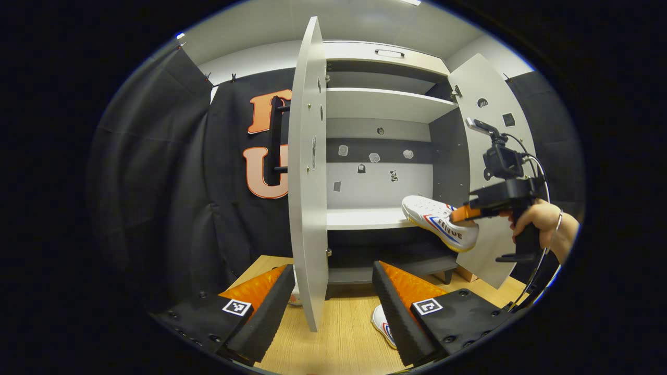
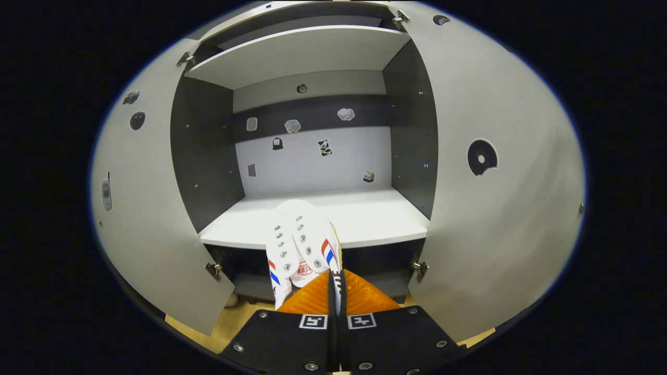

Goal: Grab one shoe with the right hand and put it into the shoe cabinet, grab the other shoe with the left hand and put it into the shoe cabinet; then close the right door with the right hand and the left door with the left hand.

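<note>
The grey shoe cabinet [image 1: 380, 104] stands with both doors open. My right gripper [image 2: 333, 278] is shut on the collar of a white shoe [image 2: 297, 239] with red and blue stripes. The shoe's toe reaches over the front edge of the middle shelf [image 2: 375, 219]. The left gripper view shows that shoe [image 1: 440, 224] tilted, toe up, in the right gripper [image 1: 456, 214], with a hand [image 1: 542, 224] behind it. My left gripper [image 1: 332, 266] hangs open low before the cabinet. The other white shoe [image 1: 383, 325] lies on the wooden floor, partly hidden behind its right finger [image 1: 396, 307].
The left door [image 1: 307, 182] stands edge-on right in front of my left gripper. The right door [image 2: 495, 208] swings wide beside my right gripper, and the left door [image 2: 146, 208] flanks the other side. An upper shelf [image 2: 302, 52] sits above. Small stickers dot the back wall.
</note>
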Demonstrator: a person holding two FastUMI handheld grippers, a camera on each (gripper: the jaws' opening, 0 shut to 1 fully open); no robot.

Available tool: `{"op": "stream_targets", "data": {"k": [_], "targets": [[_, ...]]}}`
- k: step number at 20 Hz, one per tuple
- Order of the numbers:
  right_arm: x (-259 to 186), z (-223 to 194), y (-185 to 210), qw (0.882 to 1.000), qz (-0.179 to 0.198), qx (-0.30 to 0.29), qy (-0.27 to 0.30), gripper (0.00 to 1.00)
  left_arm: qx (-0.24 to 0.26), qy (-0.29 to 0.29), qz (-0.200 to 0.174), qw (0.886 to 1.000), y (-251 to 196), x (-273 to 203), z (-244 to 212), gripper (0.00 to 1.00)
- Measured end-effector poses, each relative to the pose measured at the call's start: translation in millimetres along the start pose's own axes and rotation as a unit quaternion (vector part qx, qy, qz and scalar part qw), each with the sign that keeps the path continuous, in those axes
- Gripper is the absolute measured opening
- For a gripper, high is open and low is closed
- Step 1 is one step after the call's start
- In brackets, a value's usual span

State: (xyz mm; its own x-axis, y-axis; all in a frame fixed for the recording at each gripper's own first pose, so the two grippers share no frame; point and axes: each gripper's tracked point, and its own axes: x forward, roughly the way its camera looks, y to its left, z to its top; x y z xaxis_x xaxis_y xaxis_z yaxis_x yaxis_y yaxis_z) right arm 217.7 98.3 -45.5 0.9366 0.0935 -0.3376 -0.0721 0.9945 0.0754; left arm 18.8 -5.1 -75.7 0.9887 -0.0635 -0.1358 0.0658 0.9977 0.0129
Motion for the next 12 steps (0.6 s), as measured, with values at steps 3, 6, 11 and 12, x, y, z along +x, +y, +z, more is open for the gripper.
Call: {"op": "stream_targets", "data": {"k": [3, 6, 11, 12], "targets": [[30, 35, 1, 1.0, -0.007, 0.002, -0.009, 0.0, -0.004, 0.003, 0.0, 1.0, 4, 5, -2, 0.96], [66, 61, 0, 1.0, -0.018, 0.003, -0.011, 0.0, -0.007, 0.004, 0.005, 1.0, 10, 12, -4, 0.96], [127, 70, -11, 0.999, -0.045, -0.003, 0.015, 0.0, -0.013, 0.008, 0.016, 1.0, 22, 19, -6, 0.96], [139, 66, -13, 0.998, -0.051, -0.001, 0.027, 0.0, -0.014, 0.01, 0.018, 1.0, 25, 20, -7, 0.96]]}}
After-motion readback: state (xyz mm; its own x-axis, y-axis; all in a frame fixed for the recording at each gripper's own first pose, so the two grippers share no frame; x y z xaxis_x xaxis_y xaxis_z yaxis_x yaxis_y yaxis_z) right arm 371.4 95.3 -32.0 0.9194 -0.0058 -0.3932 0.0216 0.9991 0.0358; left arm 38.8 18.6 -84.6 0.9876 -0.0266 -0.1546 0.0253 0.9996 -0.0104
